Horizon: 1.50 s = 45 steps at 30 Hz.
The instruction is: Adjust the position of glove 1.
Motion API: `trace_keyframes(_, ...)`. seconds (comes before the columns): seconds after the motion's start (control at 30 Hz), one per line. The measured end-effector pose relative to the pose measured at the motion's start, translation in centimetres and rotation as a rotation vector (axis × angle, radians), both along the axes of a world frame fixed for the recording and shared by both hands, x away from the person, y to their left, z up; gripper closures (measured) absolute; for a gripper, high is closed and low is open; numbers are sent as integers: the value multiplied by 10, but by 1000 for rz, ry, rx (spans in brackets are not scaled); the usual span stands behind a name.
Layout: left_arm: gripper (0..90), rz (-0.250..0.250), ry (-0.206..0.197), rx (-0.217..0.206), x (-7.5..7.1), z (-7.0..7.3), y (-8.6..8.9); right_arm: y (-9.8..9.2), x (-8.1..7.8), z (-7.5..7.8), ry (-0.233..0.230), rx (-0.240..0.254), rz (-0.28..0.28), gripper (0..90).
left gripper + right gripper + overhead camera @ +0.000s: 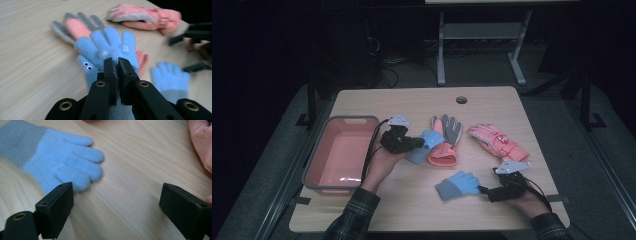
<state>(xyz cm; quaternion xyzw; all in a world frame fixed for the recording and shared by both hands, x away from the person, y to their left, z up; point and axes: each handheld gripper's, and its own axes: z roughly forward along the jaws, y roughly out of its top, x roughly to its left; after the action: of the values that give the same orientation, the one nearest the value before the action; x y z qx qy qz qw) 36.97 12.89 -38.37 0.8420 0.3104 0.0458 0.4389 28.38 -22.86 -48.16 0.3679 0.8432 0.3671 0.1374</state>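
While left gripper (117, 62) clamps one blue glove (110, 46) | right gripper (116, 207) gaping, empty | blue gloves: 2 | tub (319, 150): 1

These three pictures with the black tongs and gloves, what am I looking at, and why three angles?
A person sits at a wooden table holding a hand-operated gripper in each hand. One camera looks down from above; the other two ride on the grippers, looking along their black jaws. The left gripper has its jaws shut on a blue glove with googly eyes, pinched at the cuff end. The right gripper rests open beside the matching blue glove, not touching it. Also lying there: a grey and orange glove, a pink padded glove and a pink tub.
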Motion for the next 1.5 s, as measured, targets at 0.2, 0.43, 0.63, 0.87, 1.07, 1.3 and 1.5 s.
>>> trace_keyframes(0.2, 854, -90, 6, 2, -11, -2, -12, 0, 0, 0, 0, 0, -1, 114)
trace_keyframes(0.43, 853, -215, 7, 48, -22, -15, -36, 0, 0, 0, 0, 0, 0, 114)
trace_keyframes(0.63, 853, -281, 13, 58, -29, -23, -54, 0, 0, 0, 0, -1, 0, 114)
trace_keyframes(0.87, 853, -366, 5, 81, -35, -32, -75, 0, 0, 0, 1, 0, -1, 114)
trace_keyframes(1.07, 853, -420, 8, 115, -39, -40, -89, 0, 0, 0, 1, 0, -1, 114)
trace_keyframes(1.3, 852, -447, 15, 147, -40, -50, -97, 0, 0, 0, 1, 0, 0, 114)
trace_keyframes(1.5, 850, -498, 26, 167, -41, -62, -101, 1, 1, 0, -1, 0, 4, 112)
